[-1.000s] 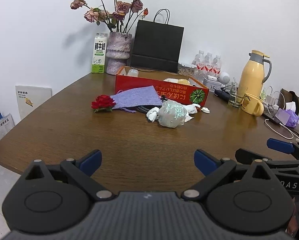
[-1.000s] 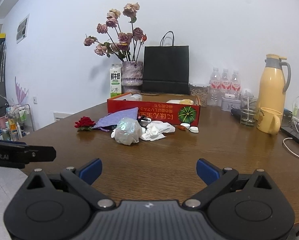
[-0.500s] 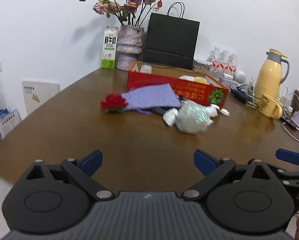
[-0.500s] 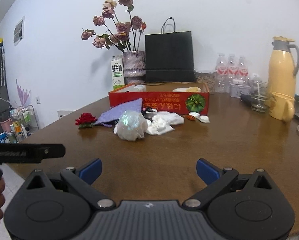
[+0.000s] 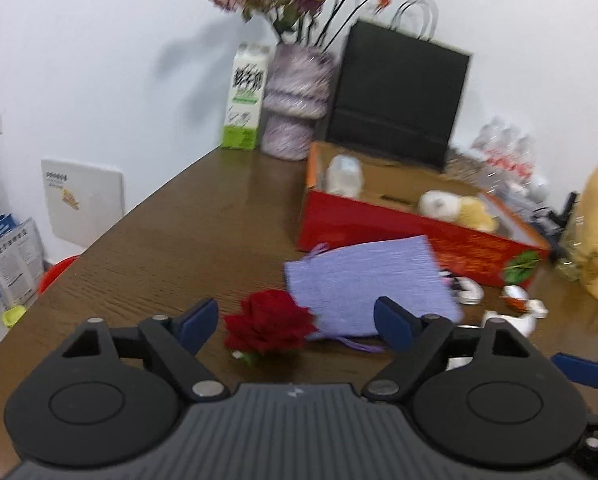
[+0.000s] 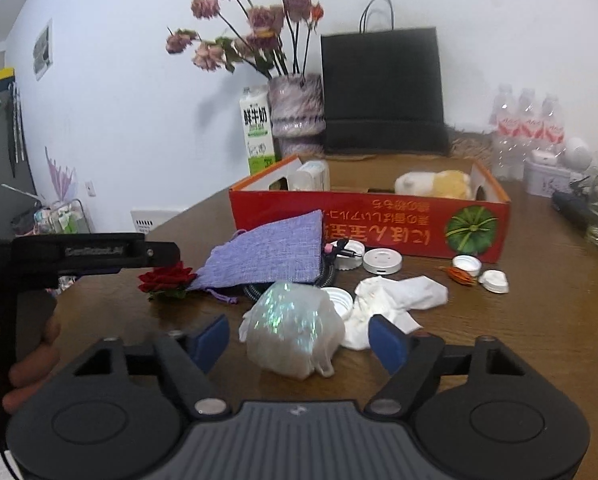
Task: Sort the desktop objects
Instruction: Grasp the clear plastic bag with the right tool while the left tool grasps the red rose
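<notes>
**Both grippers closing in on the desk clutter**

The left gripper [image 5: 297, 318] has just been narrowing its jaws; a red fabric rose [image 5: 269, 326] lies between them, untouched by the pads. The right gripper [image 6: 299, 340], jaws likewise just closing, brackets a crumpled iridescent bag [image 6: 295, 332] without pressing it. Both lie on the brown table [image 6: 519, 344]. Just beyond are a lilac drawstring pouch [image 6: 271, 254], white tissue [image 6: 399, 298] and bottle caps [image 6: 382, 260], then the red cardboard box [image 6: 379, 226].
</notes>
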A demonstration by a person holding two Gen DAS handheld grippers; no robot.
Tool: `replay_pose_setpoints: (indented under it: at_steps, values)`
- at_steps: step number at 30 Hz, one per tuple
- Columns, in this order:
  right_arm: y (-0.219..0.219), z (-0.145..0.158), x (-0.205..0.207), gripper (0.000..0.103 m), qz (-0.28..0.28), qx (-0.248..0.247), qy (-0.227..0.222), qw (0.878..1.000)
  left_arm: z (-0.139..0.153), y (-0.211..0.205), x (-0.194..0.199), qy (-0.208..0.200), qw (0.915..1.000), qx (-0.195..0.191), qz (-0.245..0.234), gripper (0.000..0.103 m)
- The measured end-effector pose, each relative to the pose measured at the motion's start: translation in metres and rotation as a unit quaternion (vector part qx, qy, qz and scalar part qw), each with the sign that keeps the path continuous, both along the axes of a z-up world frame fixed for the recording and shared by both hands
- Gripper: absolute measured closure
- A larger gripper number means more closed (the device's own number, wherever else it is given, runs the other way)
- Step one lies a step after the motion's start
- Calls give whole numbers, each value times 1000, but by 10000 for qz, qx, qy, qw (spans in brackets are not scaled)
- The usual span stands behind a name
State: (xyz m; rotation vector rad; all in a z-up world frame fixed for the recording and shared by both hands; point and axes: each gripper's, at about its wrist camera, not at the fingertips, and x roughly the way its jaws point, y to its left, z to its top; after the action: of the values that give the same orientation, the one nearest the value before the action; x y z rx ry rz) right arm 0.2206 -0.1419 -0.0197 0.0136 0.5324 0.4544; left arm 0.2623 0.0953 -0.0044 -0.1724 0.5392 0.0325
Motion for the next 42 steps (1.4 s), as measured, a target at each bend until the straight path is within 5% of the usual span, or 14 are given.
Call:
replay_pose_setpoints:
  at_steps: [2, 4, 6, 11, 27, 42]
  values:
    - [4, -5, 8, 28, -15, -65, 62, 10000, -6, 3, 13, 257, 9997, -9, -2, 43]
    - [6, -10, 14, 35, 10, -75, 148, 9999, -13, 8, 19, 417, 9990, -154, -29, 51]
    - [8, -14, 18, 51, 44, -84, 236, 9997, -18, 11, 20, 423, 9988, -232, 34, 53]
    - [5, -11, 7, 57, 53, -36, 162, 9998, -15, 4, 9, 245, 9997, -82, -14, 66]
    - [-39, 29, -79, 58, -153, 142, -344, 9992, 33, -44, -129, -570, 9961, -34, -674, 67]
    - [-75, 38, -177, 57, -475, 281, -715, 9959, 26, -67, -211, -433, 9919, 68, -1196, 66]
